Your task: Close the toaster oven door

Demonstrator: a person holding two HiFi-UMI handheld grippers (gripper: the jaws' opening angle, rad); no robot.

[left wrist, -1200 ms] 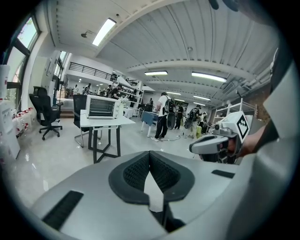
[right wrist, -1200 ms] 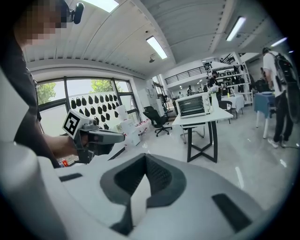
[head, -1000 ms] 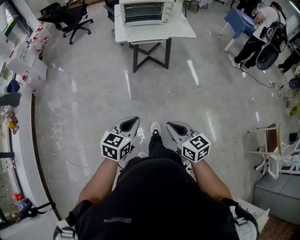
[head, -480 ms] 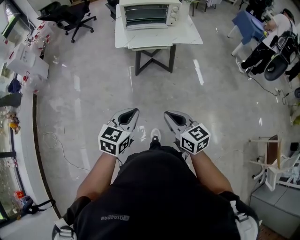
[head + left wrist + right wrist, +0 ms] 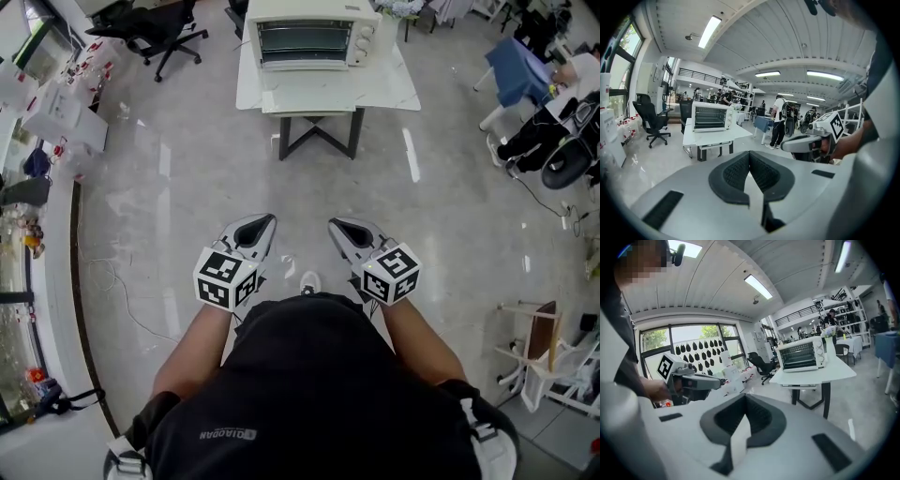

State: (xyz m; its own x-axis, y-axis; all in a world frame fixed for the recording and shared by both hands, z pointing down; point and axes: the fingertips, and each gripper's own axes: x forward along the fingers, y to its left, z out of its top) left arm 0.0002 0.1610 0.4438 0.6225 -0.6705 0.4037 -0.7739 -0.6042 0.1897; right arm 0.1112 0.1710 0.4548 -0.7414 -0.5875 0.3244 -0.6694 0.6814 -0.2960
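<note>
A white toaster oven stands on a white table across the floor, well ahead of me. Racks show behind its front; from this distance I cannot tell how its door stands. It also shows in the left gripper view, toaster oven, and in the right gripper view, toaster oven. My left gripper and right gripper are held side by side in front of my body over bare floor, both shut with nothing in them. Each points toward the table: left gripper, right gripper.
A black office chair sits left of the table. White boxes and a cable lie along the left wall. A blue table, a seated person and a white rack are on the right.
The table and oven have come nearer and lower in the head view as I walk forward. Both grippers travel with me, still shut and side by side.
</note>
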